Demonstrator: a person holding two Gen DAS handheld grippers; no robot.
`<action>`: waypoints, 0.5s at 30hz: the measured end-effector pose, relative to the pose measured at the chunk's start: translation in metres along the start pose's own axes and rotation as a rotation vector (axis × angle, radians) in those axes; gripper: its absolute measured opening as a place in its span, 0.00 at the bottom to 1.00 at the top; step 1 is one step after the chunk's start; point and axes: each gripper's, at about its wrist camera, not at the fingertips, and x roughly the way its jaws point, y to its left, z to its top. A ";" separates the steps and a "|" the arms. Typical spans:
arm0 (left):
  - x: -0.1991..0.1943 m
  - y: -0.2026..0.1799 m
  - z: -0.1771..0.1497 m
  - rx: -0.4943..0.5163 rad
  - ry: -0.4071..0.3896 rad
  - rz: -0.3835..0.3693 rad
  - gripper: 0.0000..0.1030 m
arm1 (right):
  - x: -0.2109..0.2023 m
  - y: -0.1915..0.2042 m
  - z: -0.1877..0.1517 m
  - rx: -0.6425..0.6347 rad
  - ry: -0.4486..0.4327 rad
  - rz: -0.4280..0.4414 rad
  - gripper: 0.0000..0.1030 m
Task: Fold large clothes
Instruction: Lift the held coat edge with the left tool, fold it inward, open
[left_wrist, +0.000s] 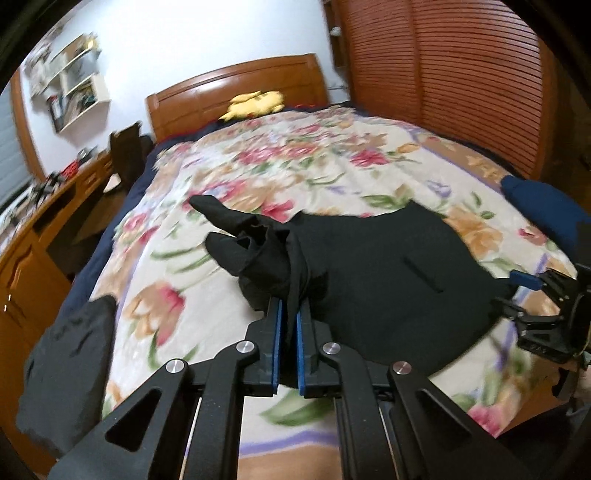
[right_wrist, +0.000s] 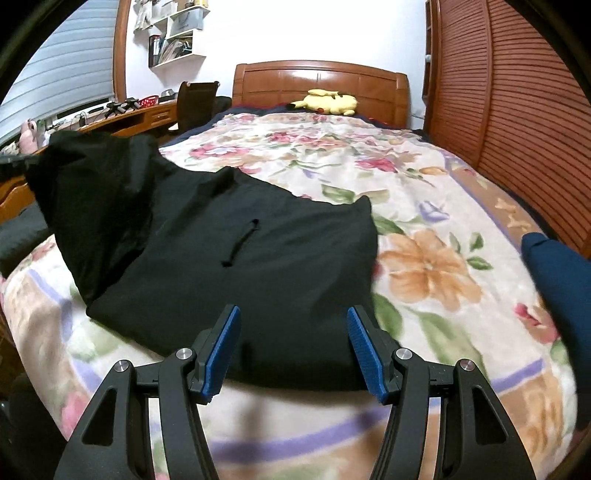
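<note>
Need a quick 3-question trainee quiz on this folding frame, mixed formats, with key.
1. True or false: the left gripper is shut on the black garment.
2. The right gripper is: A) shut on the garment B) open, with nothing between its pads C) holding the blue cloth.
3. Fill in: the yellow plush lies by the bed's ____.

Key: 1 true, a bunched edge is pinched between the pads and lifted. 2 B. 3 headboard.
</note>
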 end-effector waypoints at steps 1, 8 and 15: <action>-0.001 -0.007 0.003 0.011 -0.003 -0.005 0.06 | -0.003 -0.003 0.000 0.004 -0.005 -0.001 0.60; 0.003 -0.081 0.029 0.086 0.000 -0.087 0.03 | -0.016 -0.019 -0.002 0.029 -0.023 -0.025 0.57; 0.015 -0.136 0.027 0.142 0.023 -0.146 0.03 | -0.020 -0.038 0.000 0.080 -0.020 -0.058 0.56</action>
